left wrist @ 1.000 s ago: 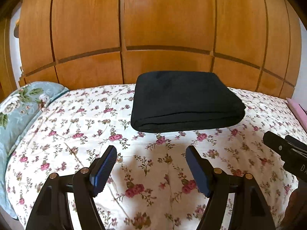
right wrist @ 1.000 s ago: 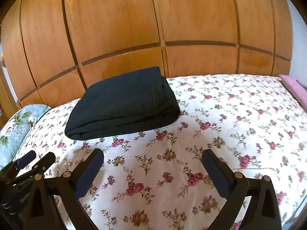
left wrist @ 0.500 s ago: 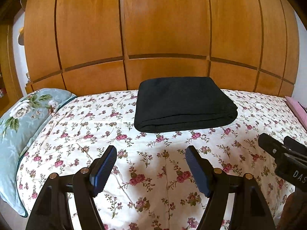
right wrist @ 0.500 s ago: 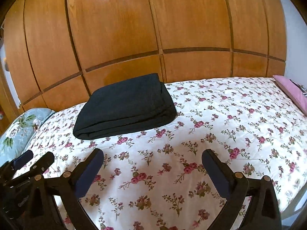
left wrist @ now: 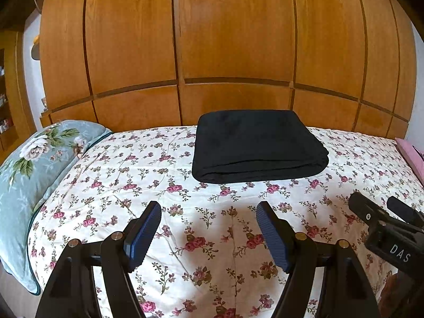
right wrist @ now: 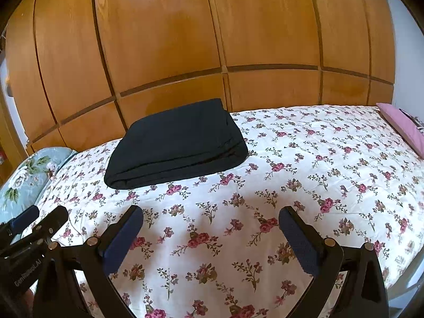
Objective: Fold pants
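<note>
Evidently, the black folded fabric pants (left wrist: 258, 145) lay as a compact rectangle at 12 o'clock on the floral quilted bedspread (left wrist: 164, 185), well apart from both tools. The left gripper (left wrist: 208, 234) and right gripper (right wrist: 212, 238) hovered with jaws spread, holding nothing. Any final step should have been limited to squaring the stacked edges without disturbing the layers.

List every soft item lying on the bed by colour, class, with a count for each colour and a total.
Black: 1, the folded pants on the floral bedspread.
Blue-green floral: 1, the pillow at the left end.
Pink: 1, the pink cloth item at the right edge.
Total: 3
</note>
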A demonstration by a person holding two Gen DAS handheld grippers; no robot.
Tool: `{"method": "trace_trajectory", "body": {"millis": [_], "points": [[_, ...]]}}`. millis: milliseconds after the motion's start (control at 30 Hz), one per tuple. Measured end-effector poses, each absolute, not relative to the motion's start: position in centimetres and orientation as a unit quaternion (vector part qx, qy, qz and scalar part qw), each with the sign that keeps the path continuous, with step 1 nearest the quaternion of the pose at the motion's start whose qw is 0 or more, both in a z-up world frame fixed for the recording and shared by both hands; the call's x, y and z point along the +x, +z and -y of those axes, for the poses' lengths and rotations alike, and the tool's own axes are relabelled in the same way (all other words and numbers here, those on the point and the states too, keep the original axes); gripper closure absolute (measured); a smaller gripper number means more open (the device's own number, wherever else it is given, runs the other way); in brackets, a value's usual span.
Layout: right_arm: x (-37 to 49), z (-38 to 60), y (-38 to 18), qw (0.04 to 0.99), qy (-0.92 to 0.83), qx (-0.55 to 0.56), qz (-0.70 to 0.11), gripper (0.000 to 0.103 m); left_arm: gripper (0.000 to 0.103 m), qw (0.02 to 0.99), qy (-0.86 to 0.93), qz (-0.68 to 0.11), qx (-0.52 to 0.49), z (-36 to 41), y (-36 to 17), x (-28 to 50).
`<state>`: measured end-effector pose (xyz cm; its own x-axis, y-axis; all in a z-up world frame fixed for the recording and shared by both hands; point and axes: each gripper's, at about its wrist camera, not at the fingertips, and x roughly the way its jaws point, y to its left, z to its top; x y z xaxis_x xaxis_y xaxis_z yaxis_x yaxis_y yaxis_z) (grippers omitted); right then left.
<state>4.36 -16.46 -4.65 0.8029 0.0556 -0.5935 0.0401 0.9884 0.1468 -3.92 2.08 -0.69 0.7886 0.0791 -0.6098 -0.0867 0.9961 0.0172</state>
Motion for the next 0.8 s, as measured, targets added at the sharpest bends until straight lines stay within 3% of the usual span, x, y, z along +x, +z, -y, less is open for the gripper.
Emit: {"method": "trace_trajectory", "body": {"millis": [800], "points": [[4.6,15.6,-5.6,0.941,0.014,0.070,-0.331,0.001,0.028,0.935,0.047,-0.350,-0.018,-2.6,-1.9,-3.5]]}}
